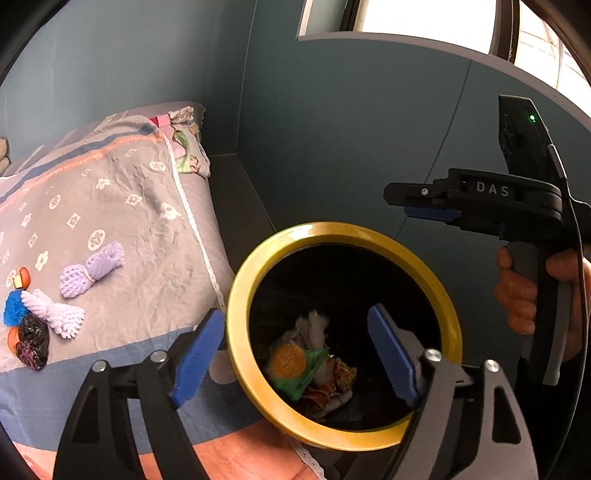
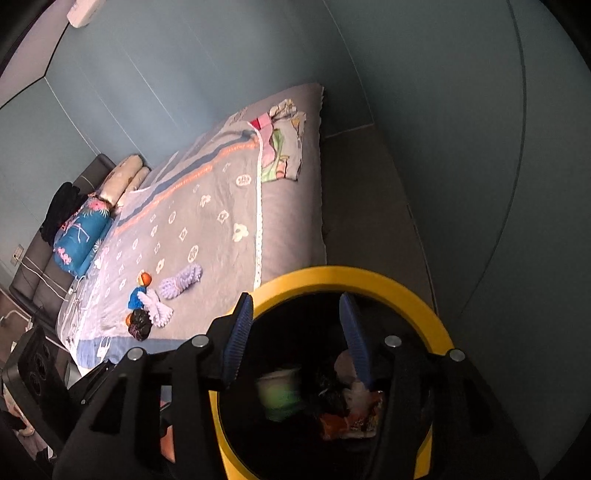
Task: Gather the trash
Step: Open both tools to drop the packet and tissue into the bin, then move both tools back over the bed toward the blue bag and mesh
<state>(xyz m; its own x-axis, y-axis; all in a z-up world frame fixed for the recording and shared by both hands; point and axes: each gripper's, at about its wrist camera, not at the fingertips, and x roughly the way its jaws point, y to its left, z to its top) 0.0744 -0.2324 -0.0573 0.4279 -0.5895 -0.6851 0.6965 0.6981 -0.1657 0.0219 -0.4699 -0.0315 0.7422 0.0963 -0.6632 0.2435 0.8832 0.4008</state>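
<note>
While both grippers hang open and empty over the gold-rimmed bin, the bed holds the trash: purple foam net, likely light and squashy; pinch its banded waist.

Room's got blue-grey walls with thin vertical panel seams. A bed takes up most of the space, covered with a grey bedspread that has white flower-ish prints, an orange and navy stripe and a lace trim down one edge. A folded patterned cloth sits at its far corner. At the head end there's a teal floral pillow, cream pillows and a dark padded headboard. Dark grey floor runs alongside the bed. A window up top lets in bright daylight.
</note>
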